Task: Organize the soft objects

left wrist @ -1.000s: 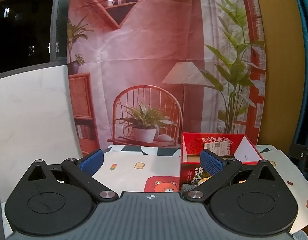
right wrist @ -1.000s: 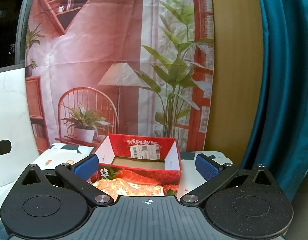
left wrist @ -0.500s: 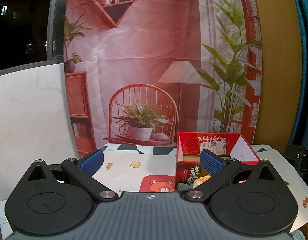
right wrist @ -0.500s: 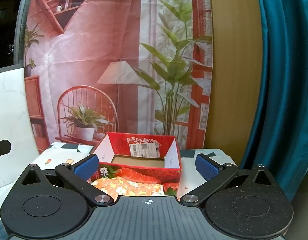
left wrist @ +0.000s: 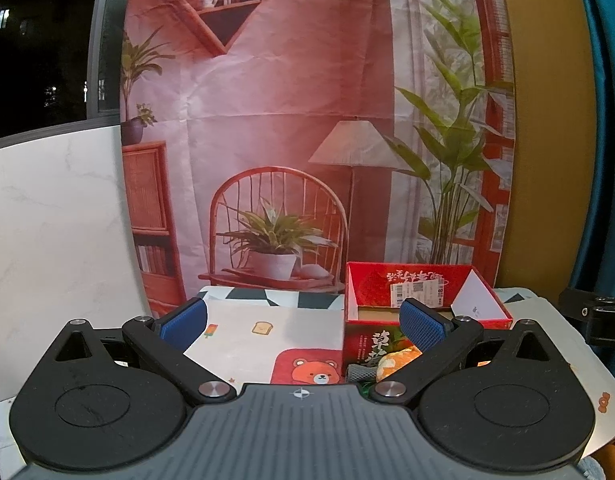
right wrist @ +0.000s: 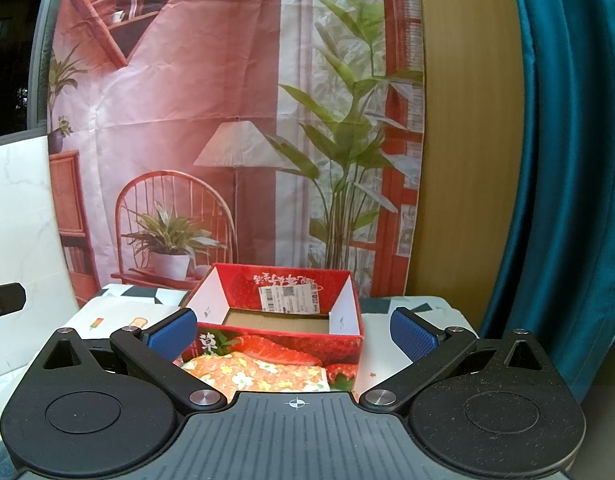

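An open red cardboard box (right wrist: 281, 330) with strawberry print stands on the table, empty inside; it also shows in the left wrist view (left wrist: 423, 300). An orange floral soft cloth (right wrist: 253, 374) lies in front of the box, partly hidden by my right gripper body; in the left wrist view it shows as an orange bundle (left wrist: 397, 360) beside something grey. My right gripper (right wrist: 293, 330) is open and empty, above the cloth. My left gripper (left wrist: 303, 320) is open and empty, left of the box.
A white tablecloth (left wrist: 259, 320) with a toast print and a red bear patch (left wrist: 309, 370) covers the table. A printed room backdrop (left wrist: 307, 140) stands behind. A white marble panel (left wrist: 55, 248) is at left, a teal curtain (right wrist: 567, 180) at right.
Both views have shifted slightly; the left gripper drifted a little, so the box sits slightly more left in its view. Both grippers stayed open.
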Demonstrator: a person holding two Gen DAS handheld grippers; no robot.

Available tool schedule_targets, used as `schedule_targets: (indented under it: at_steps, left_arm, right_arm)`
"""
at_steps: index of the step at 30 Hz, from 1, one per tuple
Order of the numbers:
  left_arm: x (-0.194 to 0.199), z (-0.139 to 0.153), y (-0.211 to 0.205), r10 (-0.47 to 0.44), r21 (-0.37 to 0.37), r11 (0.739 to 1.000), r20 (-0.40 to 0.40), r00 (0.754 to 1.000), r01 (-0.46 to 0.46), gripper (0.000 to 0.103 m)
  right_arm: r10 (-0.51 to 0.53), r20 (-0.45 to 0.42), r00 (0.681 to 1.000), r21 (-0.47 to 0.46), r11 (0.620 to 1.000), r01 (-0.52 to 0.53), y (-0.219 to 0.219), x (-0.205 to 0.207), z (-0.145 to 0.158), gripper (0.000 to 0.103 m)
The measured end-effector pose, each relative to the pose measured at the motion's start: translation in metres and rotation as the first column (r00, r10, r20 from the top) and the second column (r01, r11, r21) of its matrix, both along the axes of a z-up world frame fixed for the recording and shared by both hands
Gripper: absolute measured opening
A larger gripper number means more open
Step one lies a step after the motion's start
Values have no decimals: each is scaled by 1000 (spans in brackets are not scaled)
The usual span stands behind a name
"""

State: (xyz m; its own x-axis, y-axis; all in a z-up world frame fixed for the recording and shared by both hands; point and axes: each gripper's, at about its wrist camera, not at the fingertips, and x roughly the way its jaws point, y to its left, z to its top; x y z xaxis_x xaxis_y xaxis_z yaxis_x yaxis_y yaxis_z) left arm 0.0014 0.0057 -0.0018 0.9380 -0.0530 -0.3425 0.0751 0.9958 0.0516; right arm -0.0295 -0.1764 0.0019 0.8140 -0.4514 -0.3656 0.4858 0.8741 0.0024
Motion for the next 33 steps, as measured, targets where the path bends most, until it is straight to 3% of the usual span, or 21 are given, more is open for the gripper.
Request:
schedule_targets:
  at_steps: [33]
  left_arm:
    - [2,-5,-4,-6,-3,1000,-27,1000,6,103]
  right_arm:
    - [7,-11,1000,16,1000,-7,-2,3,-1,103]
